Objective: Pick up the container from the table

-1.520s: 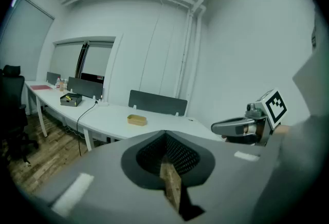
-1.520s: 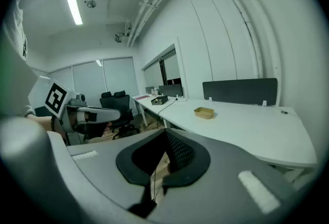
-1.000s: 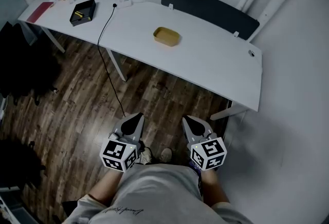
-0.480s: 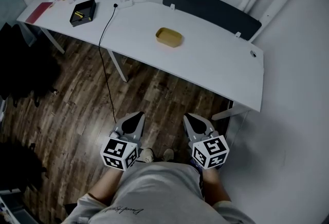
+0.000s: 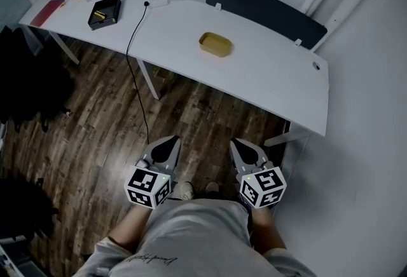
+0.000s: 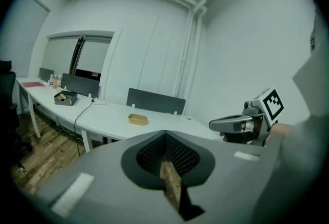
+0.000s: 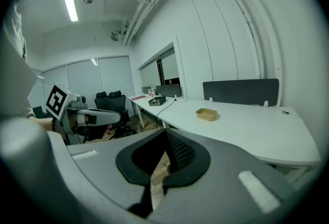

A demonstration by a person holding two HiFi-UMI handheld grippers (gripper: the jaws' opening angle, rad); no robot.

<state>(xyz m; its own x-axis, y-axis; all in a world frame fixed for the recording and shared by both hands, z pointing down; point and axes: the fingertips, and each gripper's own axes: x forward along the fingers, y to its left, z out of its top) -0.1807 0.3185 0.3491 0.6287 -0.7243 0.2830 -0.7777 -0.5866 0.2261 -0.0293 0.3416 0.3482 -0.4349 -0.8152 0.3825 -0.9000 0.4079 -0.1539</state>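
Note:
The container [image 5: 215,44] is a shallow tan oblong tray near the middle of the long white table [image 5: 267,82]. It shows small and far in the left gripper view [image 6: 138,119] and the right gripper view [image 7: 206,113]. My left gripper [image 5: 166,143] and right gripper [image 5: 245,145] are held side by side over the wooden floor, well short of the table's near edge. Both point toward the table. The left gripper's [image 6: 165,134] jaws are shut with nothing in them. The right gripper's [image 7: 165,135] jaws are likewise shut and empty.
A black box [image 5: 104,13] with a yellow item, a red folder [image 5: 48,13] and small bottles sit at the table's far left. A black cable [image 5: 135,40] hangs from the table to the floor. Dark divider panels [image 5: 267,10] line the far edge. Black chairs [image 5: 25,82] stand left.
The table and container have shifted slightly right in the head view as the person moves forward. Both grippers keep their side-by-side pose and stay shut.

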